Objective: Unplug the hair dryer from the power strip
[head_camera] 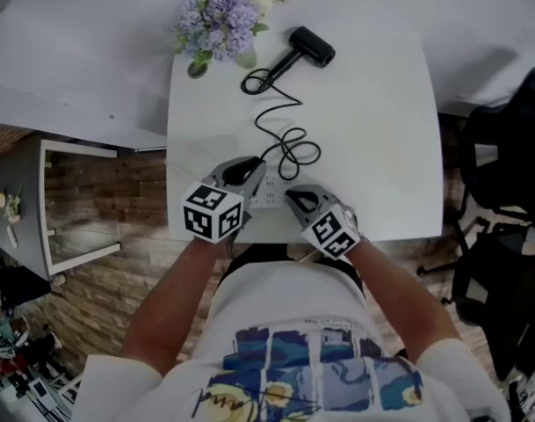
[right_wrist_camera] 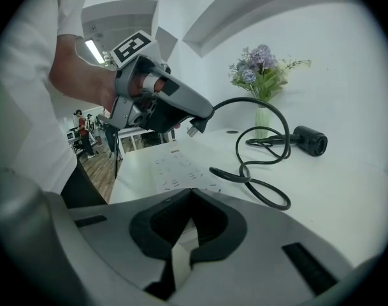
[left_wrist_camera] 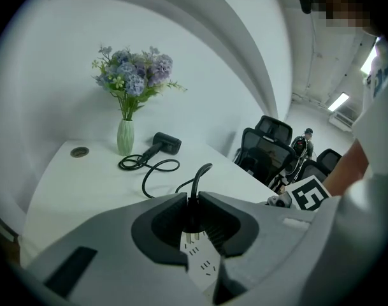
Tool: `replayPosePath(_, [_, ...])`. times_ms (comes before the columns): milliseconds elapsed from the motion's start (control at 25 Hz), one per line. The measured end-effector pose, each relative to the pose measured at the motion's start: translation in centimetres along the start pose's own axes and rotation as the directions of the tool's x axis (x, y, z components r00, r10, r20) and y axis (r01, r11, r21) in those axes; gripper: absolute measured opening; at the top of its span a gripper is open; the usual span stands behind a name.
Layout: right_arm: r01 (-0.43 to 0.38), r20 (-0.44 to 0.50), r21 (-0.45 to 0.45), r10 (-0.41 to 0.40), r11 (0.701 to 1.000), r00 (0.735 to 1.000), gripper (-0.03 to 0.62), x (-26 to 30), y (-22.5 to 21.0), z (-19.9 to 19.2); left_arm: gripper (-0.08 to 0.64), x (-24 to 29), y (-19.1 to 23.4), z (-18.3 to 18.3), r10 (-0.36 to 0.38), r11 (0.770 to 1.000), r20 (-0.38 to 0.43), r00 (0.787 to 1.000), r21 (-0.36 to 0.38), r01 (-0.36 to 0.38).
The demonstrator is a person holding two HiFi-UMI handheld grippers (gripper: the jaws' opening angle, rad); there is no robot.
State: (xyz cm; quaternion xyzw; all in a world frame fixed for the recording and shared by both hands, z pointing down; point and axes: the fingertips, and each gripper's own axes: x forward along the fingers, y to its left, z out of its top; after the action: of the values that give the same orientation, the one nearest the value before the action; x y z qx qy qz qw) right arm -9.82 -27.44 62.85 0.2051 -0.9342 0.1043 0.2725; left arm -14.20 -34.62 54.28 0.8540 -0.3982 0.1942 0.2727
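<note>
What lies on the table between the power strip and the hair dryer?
Only the looped black cord on bare table, clearest in the head view.

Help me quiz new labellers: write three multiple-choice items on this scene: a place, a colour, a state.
1. The hair dryer lies: A) at the table's far end, near the vase B) at its near edge C) off it
2. The power strip is: A) black B) white C) red
3. The plug is: A) in the strip B) loose on the table C) clamped in the left gripper, above the strip
A: the head view shows it there. B: its casing is white. C: its prongs hang in the air.
</note>
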Motion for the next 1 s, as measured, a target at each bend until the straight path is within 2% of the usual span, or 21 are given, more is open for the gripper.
replayPosePath(160, [-0.004,-0.011,0.001,0.004,1.0,1.0,-0.005,0.0,0.1,-0.1,0.054,-0.8,-0.4,0.7,-0.017,0.999,0.024,1.0,-0.03,0.018])
replayPosePath(640, [-0.017,-0.019,0.013,0.018,1.0,1.0,-0.005,0.1,0.0,0.0,0.052,-2.0,-1.0,2.4,-0.058,0.996,0.061,0.996,-0.061,0.061])
replayPosePath(1000, [-0.021,-0.021,0.023,0.021,1.0,1.0,-0.005,0.1,0.0,-0.1,0.052,-1.9,-1.2,2.8,-0.071,0.995,0.061,0.996,-0.06,0.075])
